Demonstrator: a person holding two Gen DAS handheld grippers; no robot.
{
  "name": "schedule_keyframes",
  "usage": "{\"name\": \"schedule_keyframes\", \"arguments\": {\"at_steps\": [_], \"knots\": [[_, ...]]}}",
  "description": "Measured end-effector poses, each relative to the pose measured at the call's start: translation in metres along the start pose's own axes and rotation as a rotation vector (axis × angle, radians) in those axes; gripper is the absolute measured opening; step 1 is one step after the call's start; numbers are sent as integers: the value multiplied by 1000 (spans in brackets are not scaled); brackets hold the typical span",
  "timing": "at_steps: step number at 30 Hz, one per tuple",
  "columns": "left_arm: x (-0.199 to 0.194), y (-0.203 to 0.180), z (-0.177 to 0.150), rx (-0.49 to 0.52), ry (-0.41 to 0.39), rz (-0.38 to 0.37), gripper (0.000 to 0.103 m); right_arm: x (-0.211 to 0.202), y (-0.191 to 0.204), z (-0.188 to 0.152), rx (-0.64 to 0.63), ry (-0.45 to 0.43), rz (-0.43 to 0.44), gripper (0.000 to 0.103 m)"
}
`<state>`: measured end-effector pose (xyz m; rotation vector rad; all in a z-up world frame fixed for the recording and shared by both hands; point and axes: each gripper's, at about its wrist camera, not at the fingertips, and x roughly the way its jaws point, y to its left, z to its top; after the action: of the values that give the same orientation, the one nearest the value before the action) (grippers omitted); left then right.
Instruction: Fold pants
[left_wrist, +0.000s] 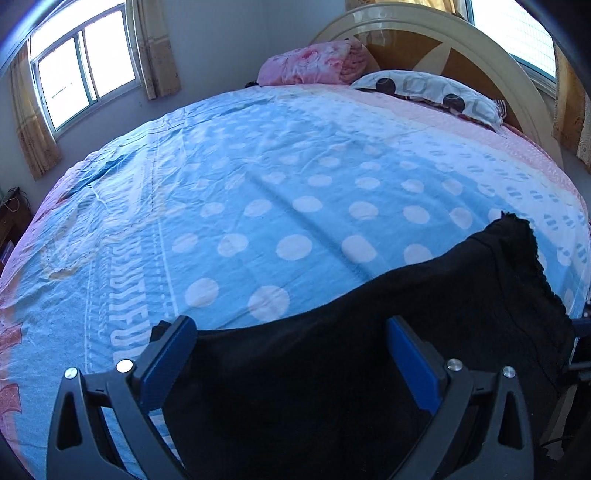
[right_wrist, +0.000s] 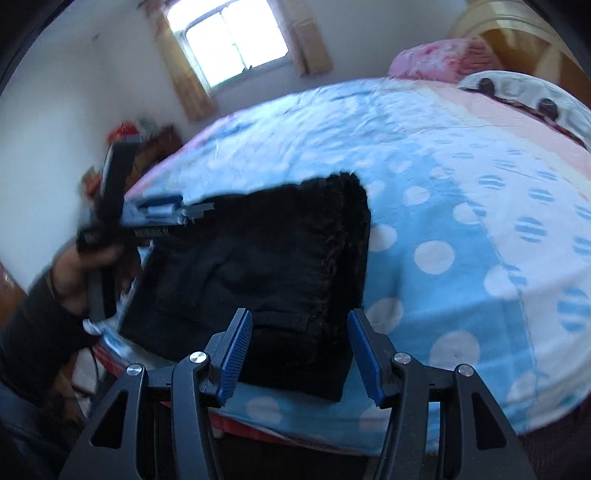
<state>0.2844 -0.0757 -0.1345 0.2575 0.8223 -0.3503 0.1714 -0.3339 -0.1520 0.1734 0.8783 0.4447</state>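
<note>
A bedroom with pale walls is framing the scene: a window (right_wrist: 231, 37) with beige curtains (left_wrist: 155, 48) is letting in daylight, and a curved cream and wood headboard (left_wrist: 443, 40) is standing at the far end of the bed. The bed is lying under a blue bedsheet (left_wrist: 280, 177) with white polka dots and pink borders; a band of white capital letters is running along its near left part, too distorted to read. A rolled pink floral blanket (left_wrist: 314, 64) and a pillow (left_wrist: 428, 90) with dark circles are resting against the headboard. No container is showing. The folded black pants (right_wrist: 258, 273) are lying flat on the sheet at the near edge of the bed, the frayed hems pointing up the bed. The left gripper (left_wrist: 295, 354) is hovering over the pants with its blue pads wide apart, clamping nothing. The right gripper (right_wrist: 301, 350) is standing with jaws apart, straddling the near end of the pants, pads not pressing the cloth. A dark-sleeved hand (right_wrist: 88, 273) is gripping the left tool's handle.
</note>
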Motion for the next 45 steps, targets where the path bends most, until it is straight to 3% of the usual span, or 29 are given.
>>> {"name": "schedule_keyframes", "arguments": {"at_steps": [4, 11, 15, 17, 19, 23, 26, 27, 28, 29, 31, 33, 36, 38, 41, 43, 45], "knots": [[5, 3, 0, -8, 4, -7, 103, 9, 16, -2, -153, 56, -48, 39], [13, 2, 2, -23, -1, -18, 103, 12, 15, 2, -174, 176, -11, 28], [17, 2, 1, -25, 0, -31, 103, -12, 15, 9, -109, 187, 81, 22], [20, 1, 1, -24, -5, -41, 103, 1, 4, 2, -59, 248, 34, 21], [26, -1, -1, -3, -3, -33, 103, 26, -22, -12, 62, 315, 61, 21], [16, 5, -1, -9, -18, -34, 103, 18, -24, -11, 109, 282, 79, 21], [-14, 12, -4, -23, -80, 3, 103, 4, -22, -7, 109, 250, 102, 32], [-23, 14, -6, -28, -97, 8, 103, -6, -20, -2, 103, 221, 60, 50], [-35, 18, -10, -35, -120, 13, 103, -15, -18, 2, 93, 190, 9, 56], [-47, 21, -15, -42, -142, 14, 103, -29, -16, 8, 76, 125, -69, 58], [-63, 27, -25, -55, -151, 29, 103, -47, -15, 22, 85, 25, -135, 59], [-72, 28, -39, -73, -145, 38, 103, -58, -10, 35, 127, -62, -42, 60], [-66, 24, -59, -89, -108, 31, 103, -29, 13, 52, 113, -41, 101, 63], [-52, 23, -69, -102, -59, 47, 103, -3, 22, 60, 88, -10, 133, 63], [-32, 30, -81, -129, -12, 32, 103, 52, 0, 67, 147, 74, -59, 60], [-29, 39, -85, -190, 0, -22, 103, 67, -40, 63, 283, 118, 10, 49], [-37, 43, -81, -199, -30, -11, 103, 57, -49, 62, 328, 103, 62, 44]]}}
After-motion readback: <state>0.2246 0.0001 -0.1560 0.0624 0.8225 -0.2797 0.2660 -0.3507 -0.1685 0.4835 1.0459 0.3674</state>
